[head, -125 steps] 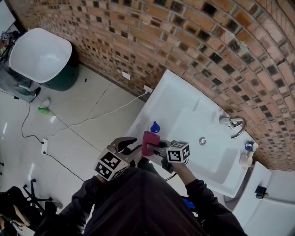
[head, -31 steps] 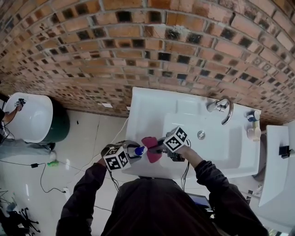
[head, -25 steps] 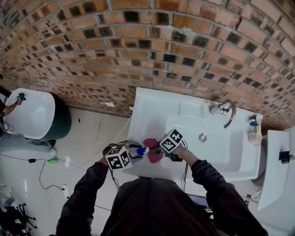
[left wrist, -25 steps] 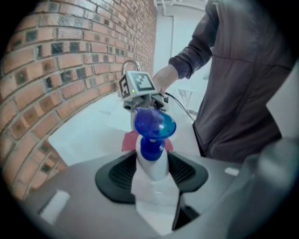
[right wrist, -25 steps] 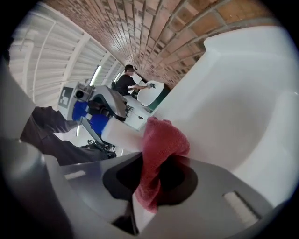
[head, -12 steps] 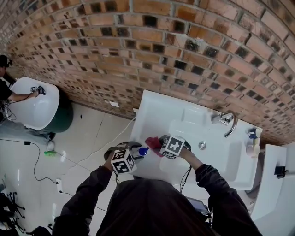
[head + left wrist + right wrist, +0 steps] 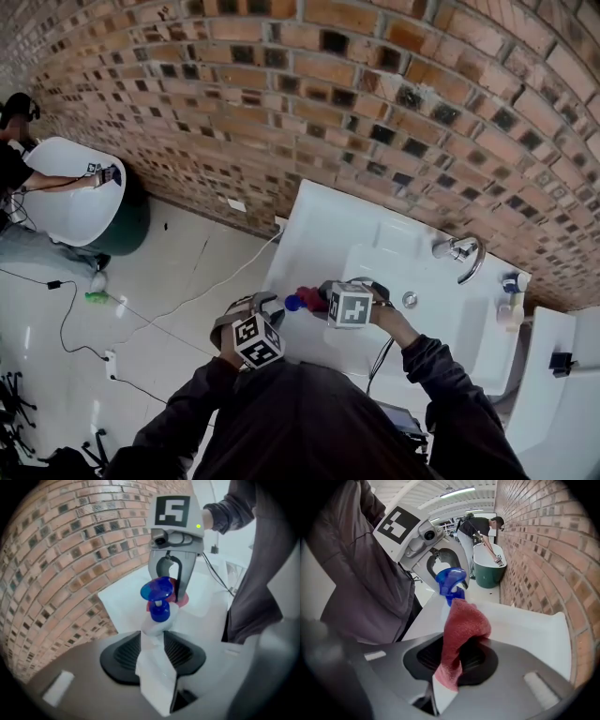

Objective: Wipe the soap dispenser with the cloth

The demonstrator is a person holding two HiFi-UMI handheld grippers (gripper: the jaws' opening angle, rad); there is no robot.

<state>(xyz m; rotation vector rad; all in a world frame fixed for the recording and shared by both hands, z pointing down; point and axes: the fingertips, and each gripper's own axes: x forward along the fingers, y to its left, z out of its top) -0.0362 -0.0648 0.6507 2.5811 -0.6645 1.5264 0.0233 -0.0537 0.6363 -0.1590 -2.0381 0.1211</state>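
Over the near left corner of the white sink [image 7: 323,220], the left gripper [image 7: 152,656], its jaws just closing, clamps the white body of the blue-pumped soap dispenser [image 7: 158,604], while the right gripper [image 7: 454,660], on its right, pinches the red cloth [image 7: 464,627] just beside the pump.

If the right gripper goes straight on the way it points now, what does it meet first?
Probably the blue pump head of the white soap dispenser. The red cloth held by the right gripper leads and looks almost on it, though depth is unclear.
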